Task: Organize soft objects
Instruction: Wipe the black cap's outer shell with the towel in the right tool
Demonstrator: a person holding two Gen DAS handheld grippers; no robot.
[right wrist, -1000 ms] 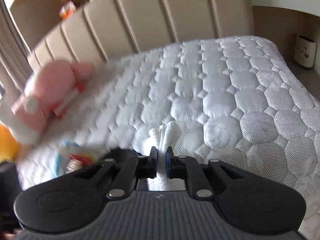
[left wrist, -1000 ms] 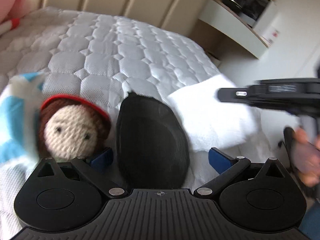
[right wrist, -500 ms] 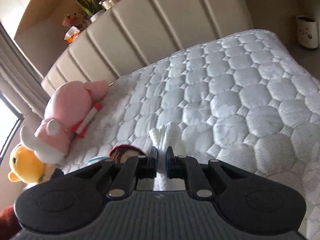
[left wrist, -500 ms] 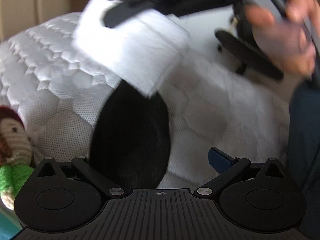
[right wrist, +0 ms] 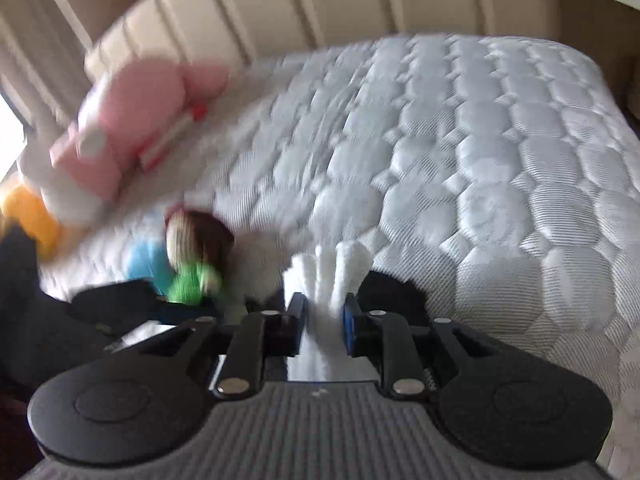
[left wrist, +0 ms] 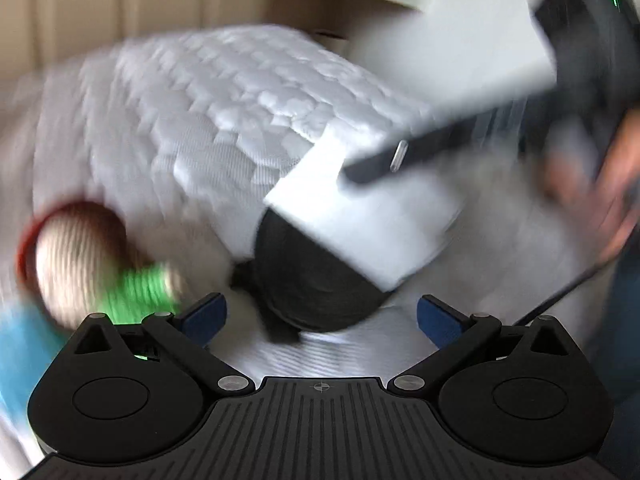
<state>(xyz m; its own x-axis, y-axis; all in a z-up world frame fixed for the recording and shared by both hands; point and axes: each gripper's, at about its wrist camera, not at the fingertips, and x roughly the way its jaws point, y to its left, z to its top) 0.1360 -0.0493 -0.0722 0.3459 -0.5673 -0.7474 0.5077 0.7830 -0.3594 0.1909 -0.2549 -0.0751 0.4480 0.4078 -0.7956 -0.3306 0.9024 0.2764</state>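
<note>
Your folded white towel (right wrist: 332,268) sits between the right gripper (right wrist: 324,322) as its jaws are opening, over the black cushion (left wrist: 316,280); it's light and floppy, so grip the stacked folds. Your left gripper (left wrist: 320,314) hangs wide open, empty, above the quilted mattress (right wrist: 480,168) and its headboard (right wrist: 320,4).

White folded towel (right wrist: 325,276) between my right gripper (right wrist: 322,322) fingers, jaws opening, folds fanning out ahead. In left view towel (left wrist: 372,216) tilted, overlapping black oval soft thing (left wrist: 316,280) on quilted mattress (right wrist: 460,168). Crochet doll (right wrist: 196,248), brown hair, green top, lies left of it. Pink plush (right wrist: 136,120) and yellow plush (right wrist: 32,216) far left. Everything blurred.
</note>
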